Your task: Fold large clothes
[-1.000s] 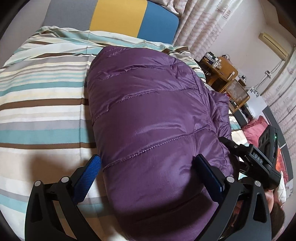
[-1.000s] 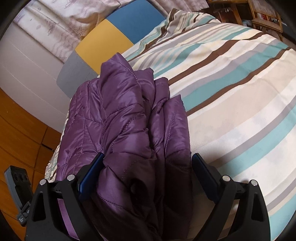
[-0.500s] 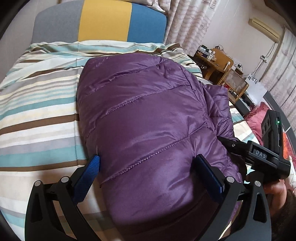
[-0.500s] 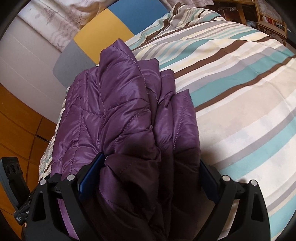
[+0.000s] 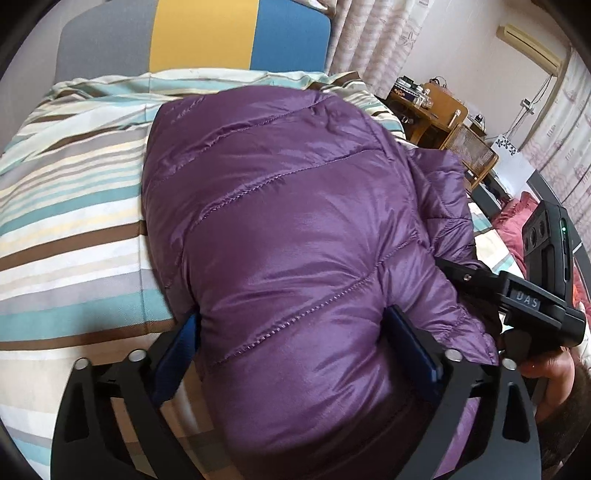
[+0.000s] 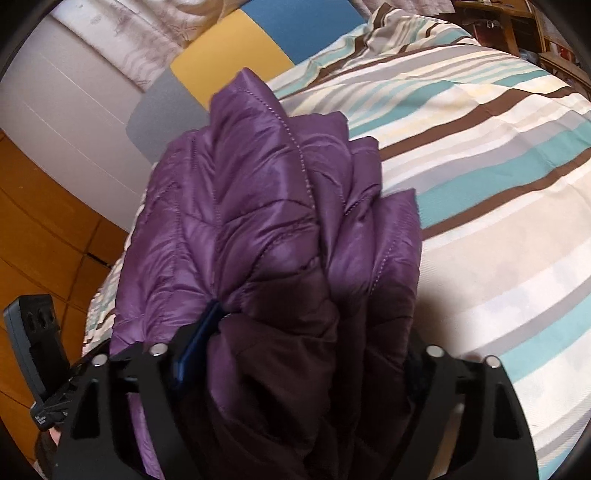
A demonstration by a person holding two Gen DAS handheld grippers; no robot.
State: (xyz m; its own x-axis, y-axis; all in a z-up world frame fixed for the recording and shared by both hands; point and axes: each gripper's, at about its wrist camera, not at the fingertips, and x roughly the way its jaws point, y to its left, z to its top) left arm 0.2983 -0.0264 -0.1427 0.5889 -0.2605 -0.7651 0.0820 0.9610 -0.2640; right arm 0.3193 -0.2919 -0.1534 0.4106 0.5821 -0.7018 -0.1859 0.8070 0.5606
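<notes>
A folded purple quilted jacket (image 5: 277, 221) lies on a striped bed (image 5: 66, 221). My left gripper (image 5: 295, 350) straddles its near end; the jaws are closing and both blue pads (image 5: 177, 354) press into the puffy fabric. In the right wrist view the jacket (image 6: 258, 206) shows its stacked folded edges. My right gripper (image 6: 306, 343) is closing on that end too. Its left pad (image 6: 199, 332) digs into the fabric, while the right pad is hidden under the bulging folds. The right gripper's black body (image 5: 517, 299) shows at the jacket's right side in the left wrist view.
A grey, yellow and blue headboard cushion (image 5: 203, 33) stands at the bed's far end. Wooden shelves (image 5: 436, 114) and a red cloth (image 5: 513, 221) lie beyond the right side. The wooden floor (image 6: 37, 221) borders the bed's left edge, and striped bedding (image 6: 498, 184) stretches right.
Both pairs of jaws have narrowed onto the jacket, which now bulges between the pads. Both views have rolled slightly and the right gripper has edged further along the jacket.
</notes>
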